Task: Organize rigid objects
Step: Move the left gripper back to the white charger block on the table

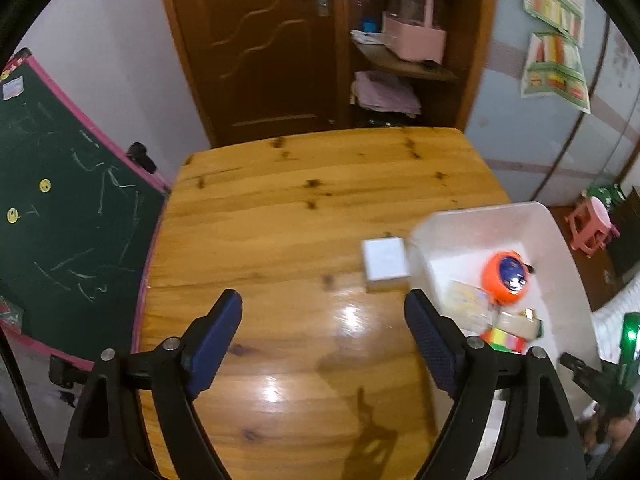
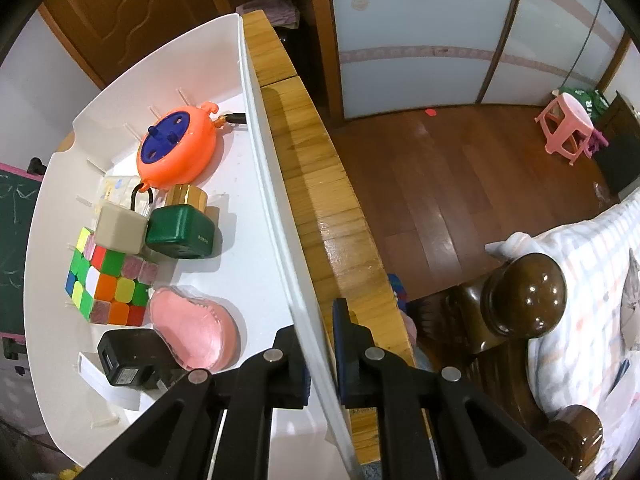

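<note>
A small white box (image 1: 385, 264) lies on the wooden table (image 1: 280, 208), just left of the white bin (image 1: 500, 216). My left gripper (image 1: 323, 300) hovers open over the table in front of that box, nothing between its fingers. My right gripper (image 2: 318, 328) is shut on the bin's right wall (image 2: 264, 184), one finger inside and one outside. In the bin lie an orange round toy (image 2: 178, 148), a Rubik's cube (image 2: 106, 280), a beige padlock (image 2: 120, 226), a green bottle with a gold cap (image 2: 182, 228), a pink heart-shaped case (image 2: 196, 324) and a black charger (image 2: 128, 356).
A green chalkboard (image 1: 68, 208) leans at the table's left edge. Behind the table stand a brown door (image 1: 260, 48) and a shelf with a pink basket (image 1: 414, 40). Right of the table edge (image 2: 320, 208) are wooden floor, a pink stool (image 2: 566, 126) and a dark bedpost (image 2: 524, 296).
</note>
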Demonstrator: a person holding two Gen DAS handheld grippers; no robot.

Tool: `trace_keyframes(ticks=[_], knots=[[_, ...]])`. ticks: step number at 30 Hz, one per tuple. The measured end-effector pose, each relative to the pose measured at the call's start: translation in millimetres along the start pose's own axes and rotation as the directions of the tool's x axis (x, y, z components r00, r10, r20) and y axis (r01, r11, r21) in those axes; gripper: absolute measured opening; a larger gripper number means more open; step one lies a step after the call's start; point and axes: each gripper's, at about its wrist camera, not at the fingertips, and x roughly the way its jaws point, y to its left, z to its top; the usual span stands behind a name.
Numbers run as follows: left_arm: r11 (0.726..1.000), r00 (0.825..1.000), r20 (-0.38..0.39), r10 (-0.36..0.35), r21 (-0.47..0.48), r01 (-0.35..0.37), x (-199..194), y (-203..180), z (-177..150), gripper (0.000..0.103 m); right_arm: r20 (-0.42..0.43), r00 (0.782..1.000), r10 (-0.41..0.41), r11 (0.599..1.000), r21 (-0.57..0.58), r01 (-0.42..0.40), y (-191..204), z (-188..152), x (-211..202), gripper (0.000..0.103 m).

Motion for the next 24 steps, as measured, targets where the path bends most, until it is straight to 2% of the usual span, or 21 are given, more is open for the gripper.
trace_keyframes(ticks=[4,7,9,10,14,16,19,20,24], knots=[[0.996,0.999,0.020,-0.048,0.079,0.046,17,7,2,0.089,-0.011,1.000,-0.009,1.000,-0.001,0.009,1,1,3,0.010],[0.969,0.993,0.013,-0.114,0.224,0.108,41,-2,2,0.089,-0.019,1.000,-0.018,1.000,-0.007,0.018,2,3,5,0.010],[0.932,0.987,-0.001,-0.163,0.329,0.155,61,-9,1,0.089,-0.025,1.000,-0.019,1.000,-0.011,0.019,3,4,5,0.010],[0.919,0.985,-0.013,-0.174,0.357,0.167,68,-11,1,0.089,-0.028,0.999,-0.020,1.000,-0.011,0.019,3,4,6,0.010],[0.840,0.979,-0.064,-0.194,0.504,0.199,104,-20,2,0.089,-0.037,0.999,-0.036,0.999,-0.019,0.035,6,6,6,0.010],[0.817,0.974,-0.090,-0.209,0.530,0.225,119,-21,5,0.089,-0.042,0.998,-0.046,0.999,-0.024,0.045,8,7,7,0.010],[0.782,0.953,-0.150,-0.262,0.546,0.300,141,-22,12,0.089,-0.045,0.997,-0.059,0.998,-0.031,0.058,10,6,7,0.010],[0.763,0.941,-0.182,-0.286,0.551,0.338,149,-24,15,0.089,-0.047,0.997,-0.064,0.997,-0.034,0.063,11,7,7,0.010],[0.696,0.916,-0.236,-0.325,0.595,0.401,161,-35,16,0.089,-0.058,0.996,-0.072,0.997,-0.037,0.070,12,8,8,0.010]])
